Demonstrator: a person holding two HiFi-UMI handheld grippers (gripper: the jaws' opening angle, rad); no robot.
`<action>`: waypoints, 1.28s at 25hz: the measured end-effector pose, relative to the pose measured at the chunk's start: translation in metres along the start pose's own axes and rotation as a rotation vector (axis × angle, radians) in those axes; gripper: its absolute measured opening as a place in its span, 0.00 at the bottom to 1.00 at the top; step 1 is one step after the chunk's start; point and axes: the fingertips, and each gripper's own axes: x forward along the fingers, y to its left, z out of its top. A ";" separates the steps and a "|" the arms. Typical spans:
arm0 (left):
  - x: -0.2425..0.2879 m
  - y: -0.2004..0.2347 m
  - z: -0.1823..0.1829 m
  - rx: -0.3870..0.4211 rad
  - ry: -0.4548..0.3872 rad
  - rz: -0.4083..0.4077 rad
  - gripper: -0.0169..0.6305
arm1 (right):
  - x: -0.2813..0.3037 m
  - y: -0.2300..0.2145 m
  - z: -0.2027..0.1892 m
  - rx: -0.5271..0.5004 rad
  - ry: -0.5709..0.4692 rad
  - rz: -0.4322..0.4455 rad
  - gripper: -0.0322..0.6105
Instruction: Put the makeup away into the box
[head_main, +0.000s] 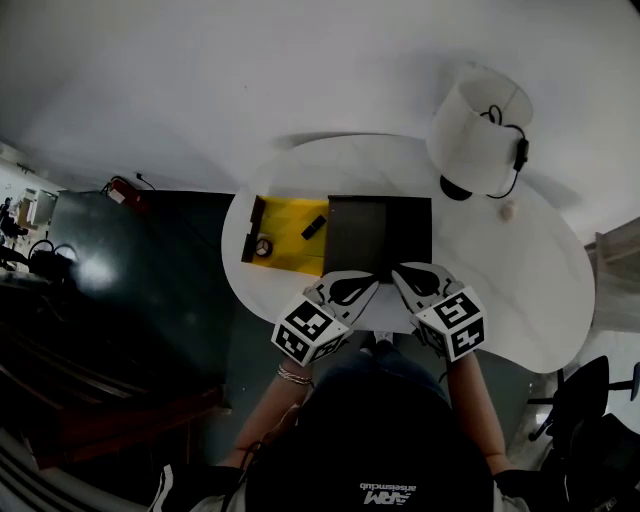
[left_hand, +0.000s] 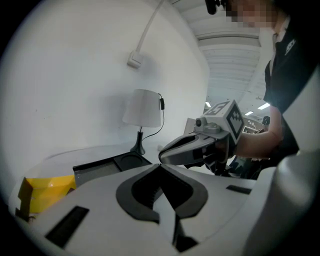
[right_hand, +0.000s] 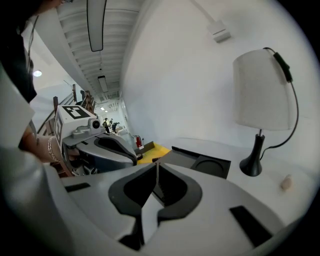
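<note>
A black box (head_main: 378, 233) lies open in the middle of the round white table (head_main: 520, 270). A yellow tray (head_main: 285, 248) sits to its left. On the tray are a small black makeup stick (head_main: 313, 227) and a round dark item (head_main: 263, 247). My left gripper (head_main: 374, 283) and right gripper (head_main: 399, 273) hover side by side at the box's near edge, both shut with nothing between the jaws. In the left gripper view the left gripper (left_hand: 160, 168) faces the black box (left_hand: 107, 167) and yellow tray (left_hand: 47, 189). In the right gripper view the right gripper (right_hand: 155, 168) faces the black box (right_hand: 200, 162).
A white table lamp (head_main: 480, 125) with a black base and cord stands at the back right of the table. A small pale object (head_main: 507, 210) lies near it. A dark floor and a red object (head_main: 120, 190) lie left of the table.
</note>
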 end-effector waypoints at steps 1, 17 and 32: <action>0.000 -0.005 0.000 0.000 -0.002 -0.010 0.05 | -0.004 0.001 -0.002 0.007 -0.004 -0.012 0.10; -0.044 -0.074 -0.034 -0.006 -0.013 -0.070 0.05 | -0.065 0.058 -0.045 0.050 -0.003 -0.130 0.10; -0.033 -0.117 -0.038 0.019 -0.020 -0.112 0.05 | -0.130 0.058 -0.083 0.115 -0.006 -0.216 0.10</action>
